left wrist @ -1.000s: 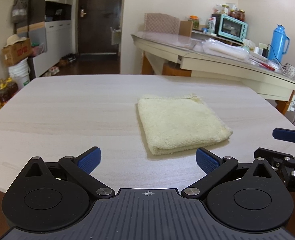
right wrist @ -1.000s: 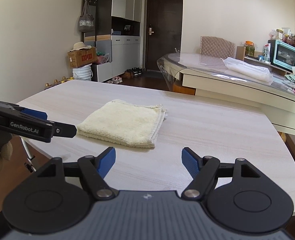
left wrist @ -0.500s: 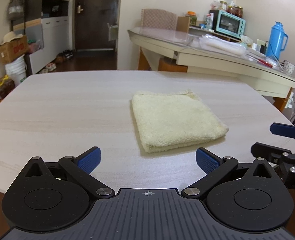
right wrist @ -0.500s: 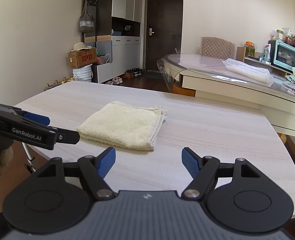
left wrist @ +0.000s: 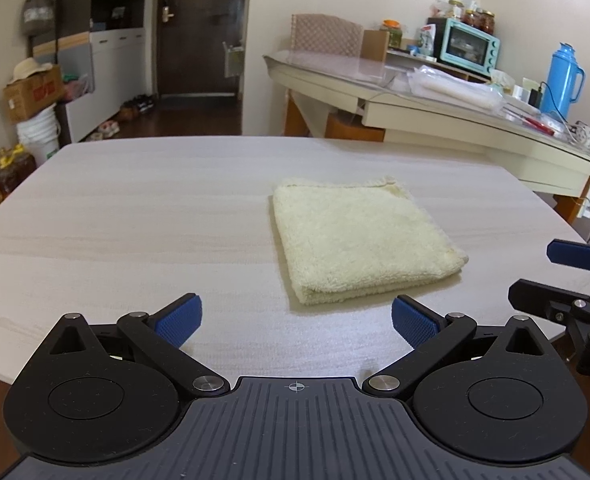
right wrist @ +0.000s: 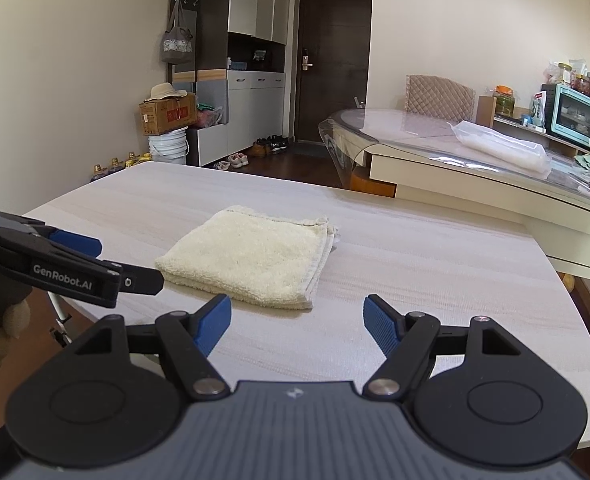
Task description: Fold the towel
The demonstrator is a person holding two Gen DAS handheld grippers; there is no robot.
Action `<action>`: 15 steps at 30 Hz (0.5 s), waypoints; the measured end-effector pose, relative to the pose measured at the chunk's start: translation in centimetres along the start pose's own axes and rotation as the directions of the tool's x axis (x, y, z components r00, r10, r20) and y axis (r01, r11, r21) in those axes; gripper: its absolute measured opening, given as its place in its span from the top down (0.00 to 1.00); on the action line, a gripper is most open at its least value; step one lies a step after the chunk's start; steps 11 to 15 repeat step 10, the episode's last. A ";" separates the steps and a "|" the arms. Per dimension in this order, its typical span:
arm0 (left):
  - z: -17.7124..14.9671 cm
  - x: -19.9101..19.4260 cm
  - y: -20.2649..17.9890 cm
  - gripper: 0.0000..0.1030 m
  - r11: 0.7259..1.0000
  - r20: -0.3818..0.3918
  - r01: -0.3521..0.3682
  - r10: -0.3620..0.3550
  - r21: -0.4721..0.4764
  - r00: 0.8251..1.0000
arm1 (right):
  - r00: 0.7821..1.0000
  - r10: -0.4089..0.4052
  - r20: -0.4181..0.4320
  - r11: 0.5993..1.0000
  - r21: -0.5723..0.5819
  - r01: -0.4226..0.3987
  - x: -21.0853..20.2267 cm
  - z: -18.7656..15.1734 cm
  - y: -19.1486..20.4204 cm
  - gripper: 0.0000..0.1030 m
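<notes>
A pale yellow towel (left wrist: 359,236) lies folded into a small square on the light wooden table (left wrist: 135,208); it also shows in the right wrist view (right wrist: 251,254). My left gripper (left wrist: 295,318) is open and empty, held just short of the towel's near edge. My right gripper (right wrist: 297,320) is open and empty, near the towel's near corner. The right gripper shows at the right edge of the left wrist view (left wrist: 567,280). The left gripper shows at the left of the right wrist view (right wrist: 95,264).
A second table (left wrist: 435,112) stands behind with a toaster oven (left wrist: 469,46), a blue thermos (left wrist: 563,76) and a plastic bag. A cabinet, a cardboard box (right wrist: 167,114), buckets and bottles stand at the left wall. A dark door (right wrist: 333,60) is at the back.
Both grippers have drawn back slightly and the views have shifted a little. The towel has not moved. Both grippers stay open.
</notes>
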State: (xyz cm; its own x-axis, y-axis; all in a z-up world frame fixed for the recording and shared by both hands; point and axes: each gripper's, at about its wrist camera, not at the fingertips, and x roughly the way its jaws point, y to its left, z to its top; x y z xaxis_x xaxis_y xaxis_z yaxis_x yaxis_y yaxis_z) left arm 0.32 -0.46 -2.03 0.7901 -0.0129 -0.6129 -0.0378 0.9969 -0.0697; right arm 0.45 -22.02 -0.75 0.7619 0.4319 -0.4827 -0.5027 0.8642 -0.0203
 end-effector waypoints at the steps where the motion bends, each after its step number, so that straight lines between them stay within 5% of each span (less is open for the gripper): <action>1: 0.0 0.0 0.0 0.00 1.000 -0.003 0.000 0.000 0.001 1.000 | 1.000 0.000 0.001 1.000 0.000 0.000 0.0 0.0 0.0 0.27; 15: 0.1 0.3 -0.1 0.00 1.000 -0.016 -0.006 0.006 0.015 1.000 | 1.000 0.000 -0.009 1.000 -0.001 0.000 0.3 0.2 -0.1 0.27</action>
